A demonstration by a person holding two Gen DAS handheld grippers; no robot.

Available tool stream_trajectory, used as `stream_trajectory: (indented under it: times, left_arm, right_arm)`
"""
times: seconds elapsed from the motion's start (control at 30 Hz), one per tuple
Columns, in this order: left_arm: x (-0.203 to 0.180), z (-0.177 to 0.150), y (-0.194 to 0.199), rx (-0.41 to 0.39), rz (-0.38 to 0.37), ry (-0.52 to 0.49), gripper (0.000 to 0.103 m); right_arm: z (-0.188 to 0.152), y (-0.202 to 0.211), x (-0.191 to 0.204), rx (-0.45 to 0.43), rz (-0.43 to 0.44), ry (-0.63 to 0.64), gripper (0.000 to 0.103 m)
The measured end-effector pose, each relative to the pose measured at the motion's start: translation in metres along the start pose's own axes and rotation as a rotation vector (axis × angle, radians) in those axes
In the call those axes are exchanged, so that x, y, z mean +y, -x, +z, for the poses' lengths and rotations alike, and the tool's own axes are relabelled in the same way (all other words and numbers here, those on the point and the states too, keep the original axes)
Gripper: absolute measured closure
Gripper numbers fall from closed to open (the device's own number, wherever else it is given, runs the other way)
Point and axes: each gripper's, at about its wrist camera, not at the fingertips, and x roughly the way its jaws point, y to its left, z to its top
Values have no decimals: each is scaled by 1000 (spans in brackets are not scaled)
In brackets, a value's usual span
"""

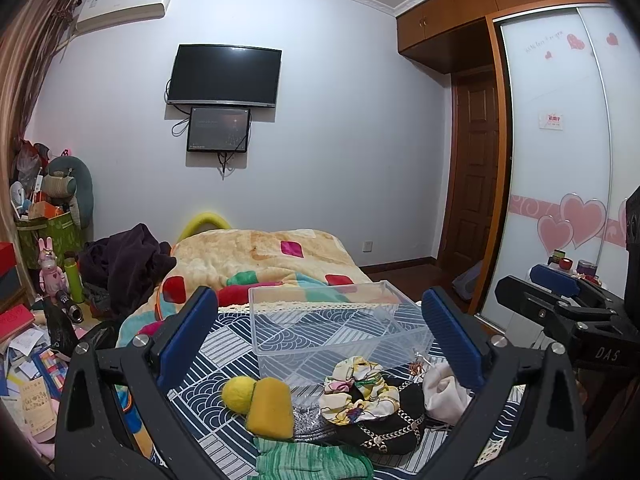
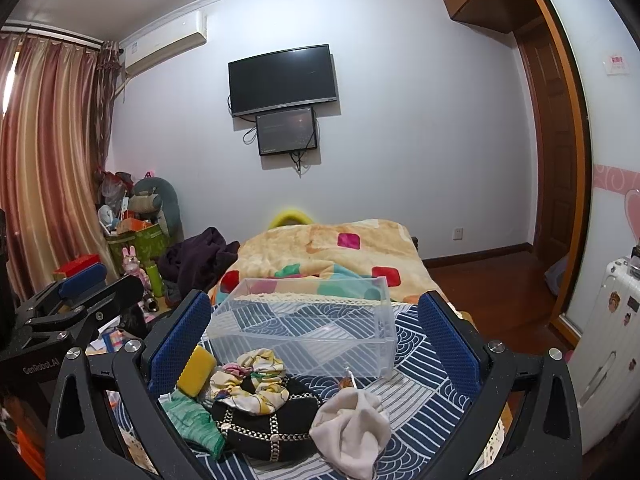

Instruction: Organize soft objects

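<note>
Patterned bedspread (image 2: 420, 364) holds floral scrunchie (image 2: 256, 380), black chain-trimmed beret (image 2: 268, 428), clear bin (image 2: 304, 332).

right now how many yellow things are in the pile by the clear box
2. A yellow sponge lies at the left of the pile, and a yellow ball touches its left side. The right view shows only the sponge; the tongs hide the ball there. More could sit under the cloths.

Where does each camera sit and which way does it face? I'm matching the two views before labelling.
Left wrist: on the left gripper, looking along its open blue fingers over the bed at the clear bin; the right gripper shows at right.
Right wrist: on the right gripper, same heading; the left gripper shows at left.
Shared: bin, floral scrunchie, yellow sponge, wall TV.
</note>
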Motion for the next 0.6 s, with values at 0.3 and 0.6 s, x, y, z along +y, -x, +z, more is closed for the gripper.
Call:
stream_trajectory:
  times: [0.3, 0.6]
  left_arm:
    - [-1, 1, 0, 1, -4, 1, 0]
    - [-1, 2, 0, 1, -13, 6, 0]
  right_arm:
    - [-3, -2, 2, 0, 0, 4, 0]
    - [-3, -3, 2, 1, 3, 1, 0]
